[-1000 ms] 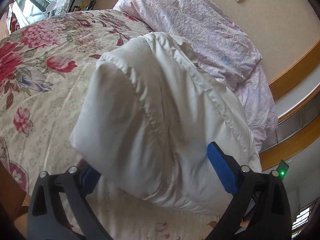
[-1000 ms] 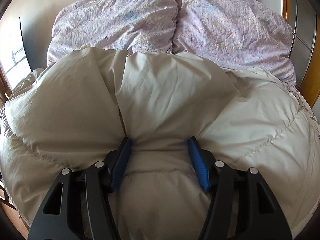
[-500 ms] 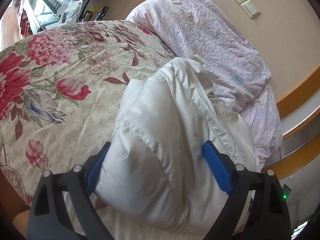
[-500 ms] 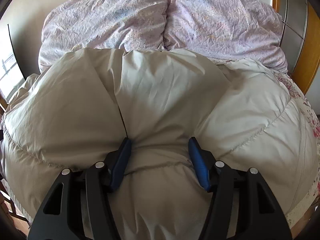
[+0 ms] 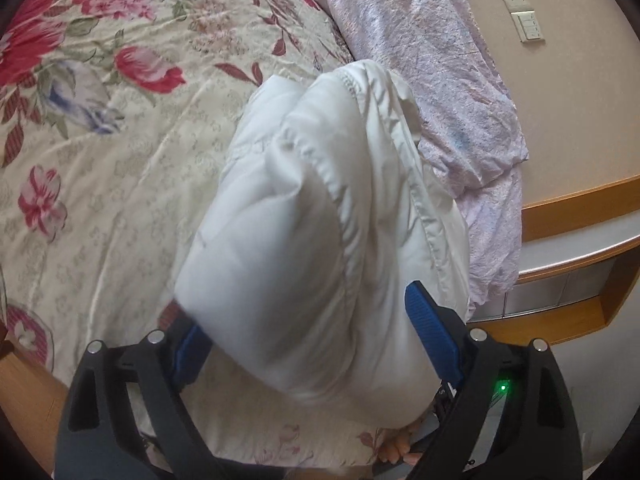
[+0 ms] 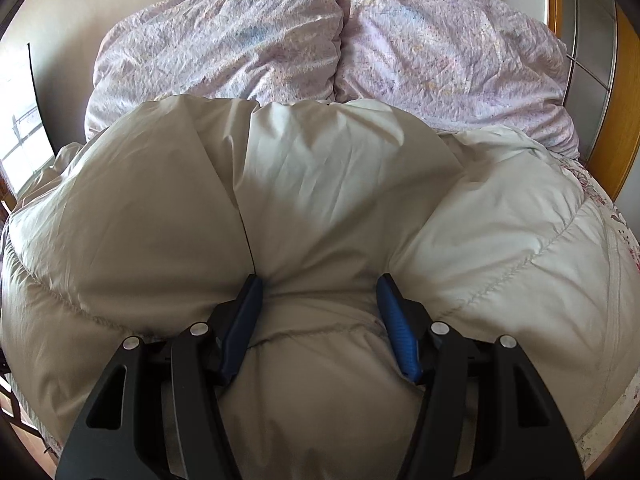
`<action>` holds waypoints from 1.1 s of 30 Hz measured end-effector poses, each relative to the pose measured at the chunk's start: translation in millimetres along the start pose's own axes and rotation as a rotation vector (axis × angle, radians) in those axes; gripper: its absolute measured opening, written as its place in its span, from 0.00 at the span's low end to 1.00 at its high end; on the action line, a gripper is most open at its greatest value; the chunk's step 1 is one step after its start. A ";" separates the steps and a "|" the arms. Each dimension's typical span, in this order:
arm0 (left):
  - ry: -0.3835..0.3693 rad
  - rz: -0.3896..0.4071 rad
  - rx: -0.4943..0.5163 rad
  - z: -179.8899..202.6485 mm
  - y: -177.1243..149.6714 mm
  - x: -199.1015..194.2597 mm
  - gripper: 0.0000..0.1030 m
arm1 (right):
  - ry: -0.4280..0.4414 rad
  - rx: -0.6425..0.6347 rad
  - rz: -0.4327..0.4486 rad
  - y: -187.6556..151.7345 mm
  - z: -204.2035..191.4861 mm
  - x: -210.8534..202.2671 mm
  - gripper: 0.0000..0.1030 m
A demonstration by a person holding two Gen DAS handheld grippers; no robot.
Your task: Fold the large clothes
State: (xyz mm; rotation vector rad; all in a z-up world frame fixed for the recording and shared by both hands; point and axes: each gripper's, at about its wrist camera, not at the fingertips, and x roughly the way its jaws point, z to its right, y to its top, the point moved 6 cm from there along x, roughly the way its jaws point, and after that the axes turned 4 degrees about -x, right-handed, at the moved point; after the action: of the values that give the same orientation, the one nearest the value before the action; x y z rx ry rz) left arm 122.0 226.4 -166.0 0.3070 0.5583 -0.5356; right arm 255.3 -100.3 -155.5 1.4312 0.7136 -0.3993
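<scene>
1. Since a second ago the left wrist view has swung across the bed, so more of the cream bedspread printed with red flowers (image 5: pixel 104 152) shows, and the puffy white quilted down garment (image 5: pixel 320 220) now sits narrower between the pads.
2. That garment lies bunched on the bedspread, just in front of two crumpled lilac pillows (image 6: pixel 336 40).
3. Left gripper (image 5: pixel 316 340): jaws wide, a thick roll of the padding clamped between the blue pads; the left pad is half hidden under fabric.
4. Right gripper (image 6: pixel 320 320): pads pinch a fold at middling width, unchanged.
5. Fingertips (image 5: pixel 394 446) peek out below, partly hidden.
6. Motion blur softens the garment's near edge.
</scene>
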 end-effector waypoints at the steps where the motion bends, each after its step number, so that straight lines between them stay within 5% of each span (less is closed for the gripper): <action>1: 0.004 -0.004 0.006 0.1 -3.7 -1.5 0.86 | 0.002 0.001 0.001 0.1 0.0 0.0 0.60; 10: 0.041 0.085 0.039 12.7 14.6 18.4 0.78 | 0.013 0.004 0.003 0.0 0.0 -0.1 0.60; 16: 0.063 0.123 0.067 22.6 24.8 12.9 0.55 | 0.006 0.004 0.002 0.3 -1.6 0.4 0.60; 22: 0.130 0.115 0.121 28.7 29.1 18.0 0.54 | -0.031 0.004 -0.006 1.5 -4.9 -1.6 0.60; 27: 0.207 0.188 0.300 70.4 20.9 8.3 0.41 | -0.030 0.002 0.001 0.7 -4.5 -0.8 0.60; 33: 0.191 0.251 0.483 137.4 2.1 -7.4 0.39 | -0.018 0.003 0.004 0.4 -2.7 0.1 0.60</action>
State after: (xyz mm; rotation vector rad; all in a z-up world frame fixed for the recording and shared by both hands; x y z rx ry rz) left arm 175.4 174.1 -50.4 0.8830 0.5602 -0.3937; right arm 255.0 -97.6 -155.2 1.4306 0.6957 -0.4095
